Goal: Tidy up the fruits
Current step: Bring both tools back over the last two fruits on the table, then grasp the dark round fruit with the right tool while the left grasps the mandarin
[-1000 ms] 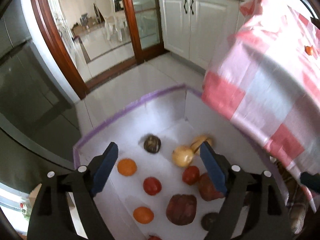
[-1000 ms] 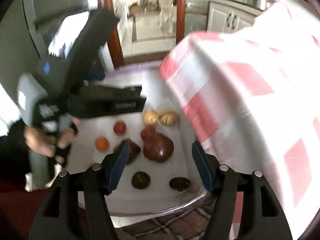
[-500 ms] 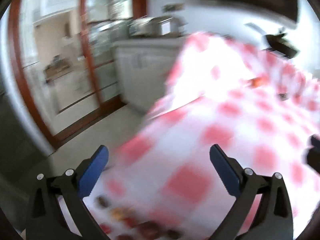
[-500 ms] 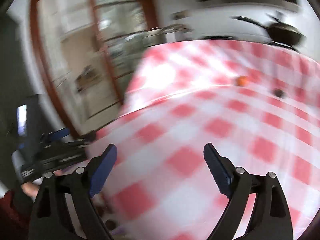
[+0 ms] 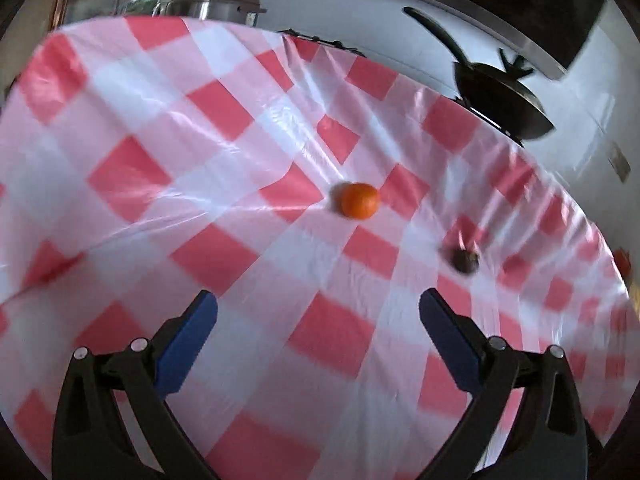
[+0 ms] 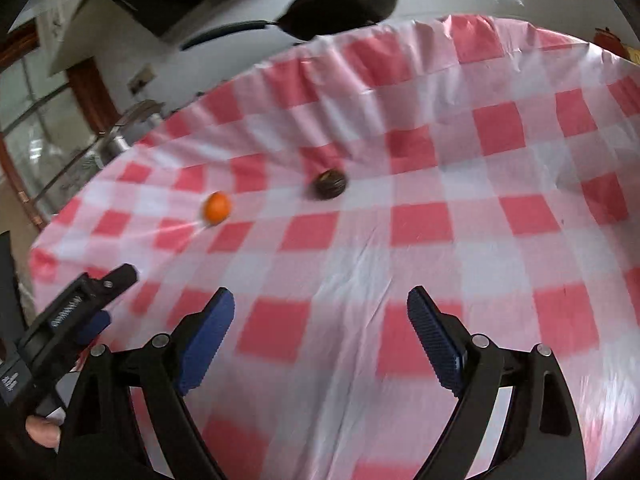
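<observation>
Here both the left gripper (image 5: 318, 326) and right gripper (image 6: 320, 320) hang spread and empty. The orange (image 5: 359, 200) and dark fruit (image 5: 464, 259) could roll on the wrinkled tablecloth (image 5: 168, 128) toward the table's edge if nudged.

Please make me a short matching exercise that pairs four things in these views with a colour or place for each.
Things:
1. orange
2. dark fruit
3. pan
4. left gripper

Descriptions:
A. black, beyond the table's far edge
B. open, with nothing between its blue pads
C. bright orange, on the checked cloth
D. brown, on the cloth beside the orange

Pairs: 1-C, 2-D, 3-A, 4-B
</observation>
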`<state>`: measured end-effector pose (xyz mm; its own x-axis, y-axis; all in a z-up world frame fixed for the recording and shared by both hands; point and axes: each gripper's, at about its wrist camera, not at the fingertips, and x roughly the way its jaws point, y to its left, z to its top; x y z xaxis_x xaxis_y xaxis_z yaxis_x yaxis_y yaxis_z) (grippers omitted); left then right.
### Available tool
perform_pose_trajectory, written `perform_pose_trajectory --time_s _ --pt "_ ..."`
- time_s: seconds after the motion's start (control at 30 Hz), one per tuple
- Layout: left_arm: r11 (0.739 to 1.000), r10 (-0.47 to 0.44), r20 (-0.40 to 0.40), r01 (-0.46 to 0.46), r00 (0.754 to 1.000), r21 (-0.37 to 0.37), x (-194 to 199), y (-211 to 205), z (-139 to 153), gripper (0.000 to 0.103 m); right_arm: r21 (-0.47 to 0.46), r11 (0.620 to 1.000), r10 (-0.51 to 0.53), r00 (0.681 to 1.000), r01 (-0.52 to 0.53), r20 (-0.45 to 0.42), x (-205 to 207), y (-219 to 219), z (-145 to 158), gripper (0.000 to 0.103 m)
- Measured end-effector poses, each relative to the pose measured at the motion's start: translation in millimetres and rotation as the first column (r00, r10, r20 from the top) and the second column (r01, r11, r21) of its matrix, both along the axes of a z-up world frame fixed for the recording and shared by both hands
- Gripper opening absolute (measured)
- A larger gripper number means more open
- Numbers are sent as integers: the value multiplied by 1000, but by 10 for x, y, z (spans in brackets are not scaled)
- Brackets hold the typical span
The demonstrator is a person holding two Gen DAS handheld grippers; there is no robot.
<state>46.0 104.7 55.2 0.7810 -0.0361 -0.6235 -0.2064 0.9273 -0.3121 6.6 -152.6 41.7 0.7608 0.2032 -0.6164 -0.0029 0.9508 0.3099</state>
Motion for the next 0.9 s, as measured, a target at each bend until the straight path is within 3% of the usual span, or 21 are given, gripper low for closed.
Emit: perform_pose_trajectory --time_s 0.1,0.27,0.5,0.57,0.67,0.77,0.9 --pt "999 31 -5 -31 1000 -45 133 65 -101 101 -42 999 -16 1000 15 -17 383 -12 -39 86" --pt "993 -25 37 29 999 -112 101 171 -194 101 -128 992 -18 998 9 -64 1046 172 -99 85" --pt "990 -53 28 56 998 -133 141 153 -227 101 -230 973 -63 990 32 -127 1842 455 -204 71" --pt "989 -56 27 59 998 -133 143 150 -232 101 -274 961 -78 986 34 -149 1958 510 -250 59" --pt "990 -59 24 61 998 -129 145 136 -235 101 -283 958 -89 980 37 -175 1986 507 -294 43" --pt "991 -65 22 67 998 -118 146 118 -232 101 -266 964 -76 982 28 -170 1804 456 -297 42" --pt "991 -69 21 71 997 -117 140 115 -233 101 -164 986 -56 992 37 -113 1311 270 -234 42"
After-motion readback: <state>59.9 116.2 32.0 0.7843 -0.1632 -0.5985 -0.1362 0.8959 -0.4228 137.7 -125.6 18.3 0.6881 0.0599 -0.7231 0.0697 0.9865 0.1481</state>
